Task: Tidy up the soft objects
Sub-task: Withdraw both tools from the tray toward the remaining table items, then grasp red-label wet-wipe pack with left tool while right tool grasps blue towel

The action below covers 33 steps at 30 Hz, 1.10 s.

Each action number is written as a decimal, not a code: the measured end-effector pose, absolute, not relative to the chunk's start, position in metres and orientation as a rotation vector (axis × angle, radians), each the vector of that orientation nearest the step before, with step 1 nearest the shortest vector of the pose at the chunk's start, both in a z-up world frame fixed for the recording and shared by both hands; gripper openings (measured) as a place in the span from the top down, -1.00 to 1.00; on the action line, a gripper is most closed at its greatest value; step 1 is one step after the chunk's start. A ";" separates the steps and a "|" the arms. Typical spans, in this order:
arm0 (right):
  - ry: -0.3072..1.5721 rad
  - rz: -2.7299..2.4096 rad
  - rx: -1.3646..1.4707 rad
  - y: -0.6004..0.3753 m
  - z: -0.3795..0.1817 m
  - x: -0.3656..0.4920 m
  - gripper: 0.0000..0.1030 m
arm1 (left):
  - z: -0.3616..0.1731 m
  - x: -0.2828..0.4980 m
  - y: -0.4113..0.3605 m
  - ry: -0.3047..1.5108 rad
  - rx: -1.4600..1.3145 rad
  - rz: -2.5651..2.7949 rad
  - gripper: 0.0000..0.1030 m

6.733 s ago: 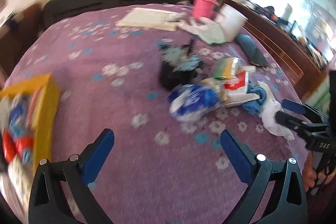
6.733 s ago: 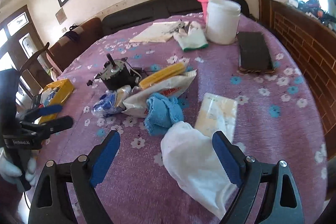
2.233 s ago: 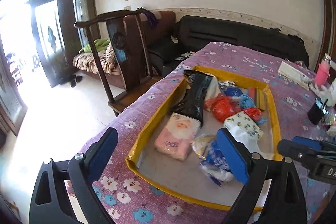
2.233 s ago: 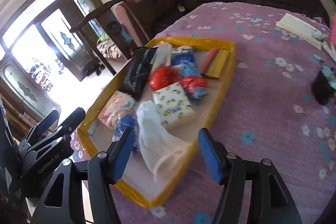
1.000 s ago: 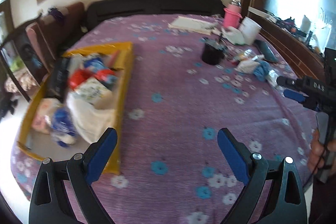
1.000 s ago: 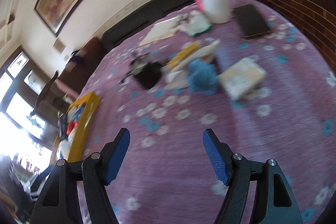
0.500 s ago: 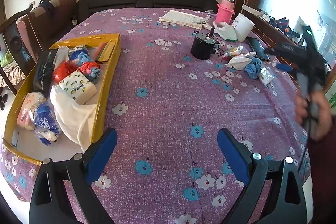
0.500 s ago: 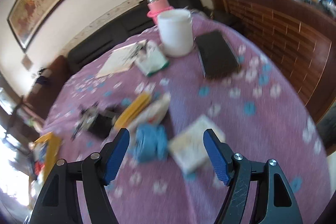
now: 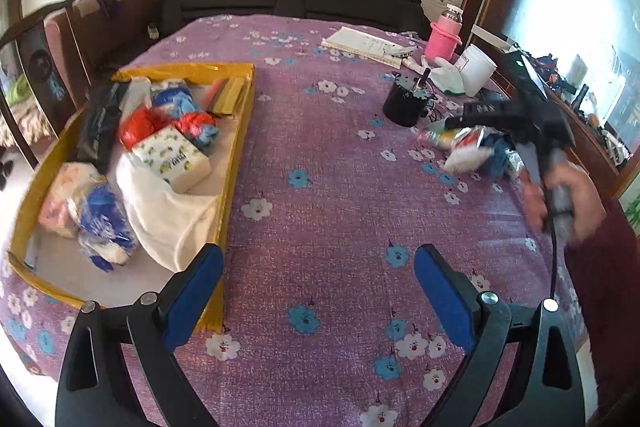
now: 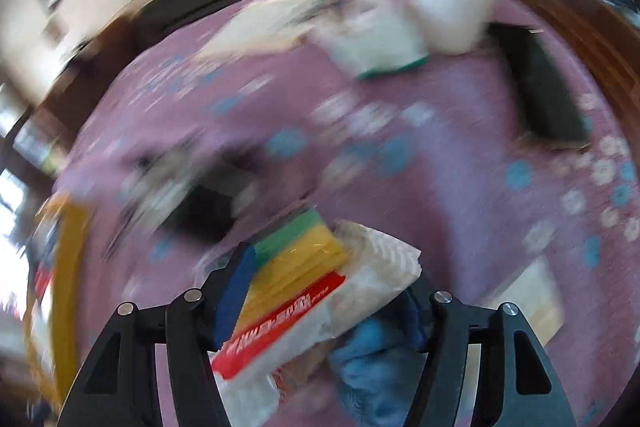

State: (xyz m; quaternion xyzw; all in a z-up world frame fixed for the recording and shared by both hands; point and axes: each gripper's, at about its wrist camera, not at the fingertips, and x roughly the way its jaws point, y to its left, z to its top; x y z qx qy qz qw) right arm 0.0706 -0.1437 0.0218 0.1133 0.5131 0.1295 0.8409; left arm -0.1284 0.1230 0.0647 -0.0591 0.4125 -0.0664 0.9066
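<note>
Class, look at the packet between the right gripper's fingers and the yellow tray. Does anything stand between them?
Nothing visible does. The right gripper, jaws just closing, has the packet between them. From there to the tray lies only bare tablecloth; the black pot sits farther back, off that line.

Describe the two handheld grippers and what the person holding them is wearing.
The left gripper has black plastic arms with triangular cut-outs, silver rivets and blue padded fingers. The right gripper is built the same way. Seen from the left wrist view, it sits on a black frame with white lettering too blurred to read, a grey handle and a thin black cable. The person wears a dark red sleeve.
</note>
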 end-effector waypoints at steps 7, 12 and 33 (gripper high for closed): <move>0.964 0.480 0.288 -0.145 0.059 -0.005 -0.55 | 0.060 -0.129 0.125 0.857 -0.148 -0.173 -0.86; 0.900 0.341 0.301 -0.183 0.064 -0.030 -0.60 | 0.057 -0.133 0.116 0.863 -0.126 -0.208 -0.86; 0.902 0.204 0.214 -0.176 0.020 -0.005 -0.52 | 0.056 -0.117 0.036 0.884 0.053 -0.329 -0.86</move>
